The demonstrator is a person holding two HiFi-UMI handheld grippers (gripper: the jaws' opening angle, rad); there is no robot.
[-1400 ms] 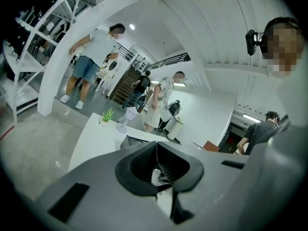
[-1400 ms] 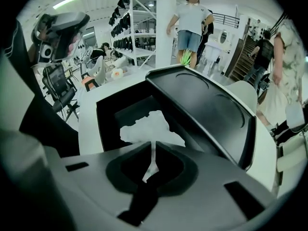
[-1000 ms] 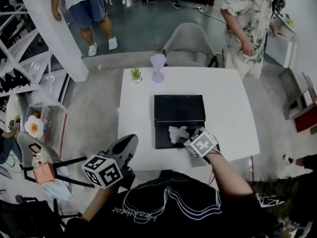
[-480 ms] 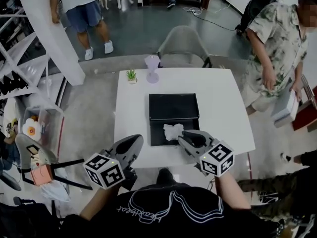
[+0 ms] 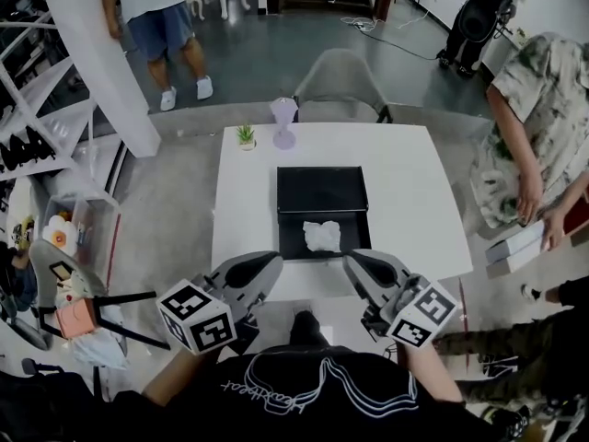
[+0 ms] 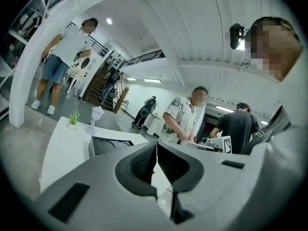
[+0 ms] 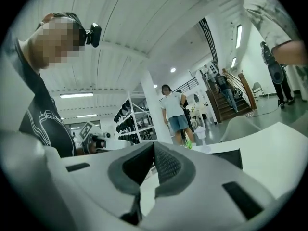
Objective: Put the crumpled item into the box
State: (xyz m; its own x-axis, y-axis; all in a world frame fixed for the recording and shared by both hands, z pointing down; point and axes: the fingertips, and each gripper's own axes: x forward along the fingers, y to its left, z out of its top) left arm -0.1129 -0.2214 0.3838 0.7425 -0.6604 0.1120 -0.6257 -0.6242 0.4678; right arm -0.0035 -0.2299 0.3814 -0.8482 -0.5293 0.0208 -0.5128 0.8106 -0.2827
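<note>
A crumpled white item [image 5: 322,236] lies inside the open black box [image 5: 296,188], near its front wall, on the white table [image 5: 414,201]. Both grippers hover over the table's near edge, apart from the box. My left gripper [image 5: 274,261] is shut with nothing between its pads. My right gripper [image 5: 353,258] is also shut and empty, just below and right of the box's front corner. In the left gripper view the jaws [image 6: 156,146] meet in front of the box [image 6: 109,146]. The right gripper view shows its jaws [image 7: 154,147] meeting too, with the box [image 7: 232,158] behind them.
A small potted plant [image 5: 246,136] and a lilac vase [image 5: 284,123] stand at the table's far edge, with a grey chair [image 5: 342,79] behind. One person [image 5: 536,127] stands at the right holding a box, another [image 5: 161,17] at the back left. A chair [image 5: 66,293] and clutter sit at the left.
My right gripper has pulled back out of the box toward me and shut, leaving the crumpled item inside. The person at the right has stepped further right.
</note>
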